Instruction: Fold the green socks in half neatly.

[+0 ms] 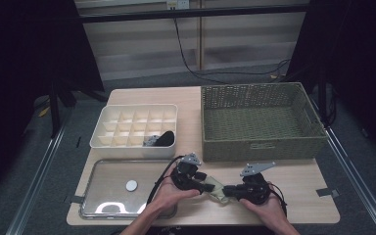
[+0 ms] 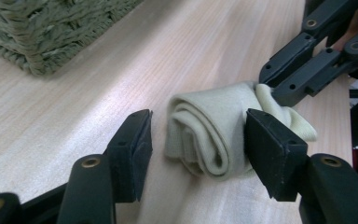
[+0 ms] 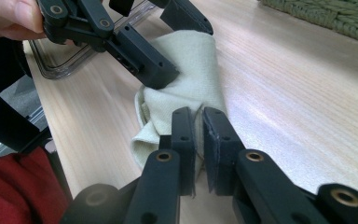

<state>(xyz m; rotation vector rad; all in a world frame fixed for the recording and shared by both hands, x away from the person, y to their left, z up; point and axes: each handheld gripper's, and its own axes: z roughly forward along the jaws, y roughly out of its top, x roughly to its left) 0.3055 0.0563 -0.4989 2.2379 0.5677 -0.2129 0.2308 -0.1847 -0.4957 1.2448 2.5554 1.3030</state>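
The pale green rolled cloth sock [image 2: 209, 135] lies on the light wooden table [image 1: 293, 171] between both grippers, in front of the woven olive basket [image 1: 259, 147]. The left gripper [image 2: 196, 149] straddles the rolled end with jaws apart, one pad touching, the other clear. The right gripper [image 3: 198, 140] is clamped on the sock's thin loose edge. The roll's long axis runs gripper to gripper, so the left one is nearer the bulk.

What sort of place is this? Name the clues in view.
Probably a recording workspace, not a home: a small wooden table between dark curtains, cables across the floor, and a divided organiser box and woven basket laid out.
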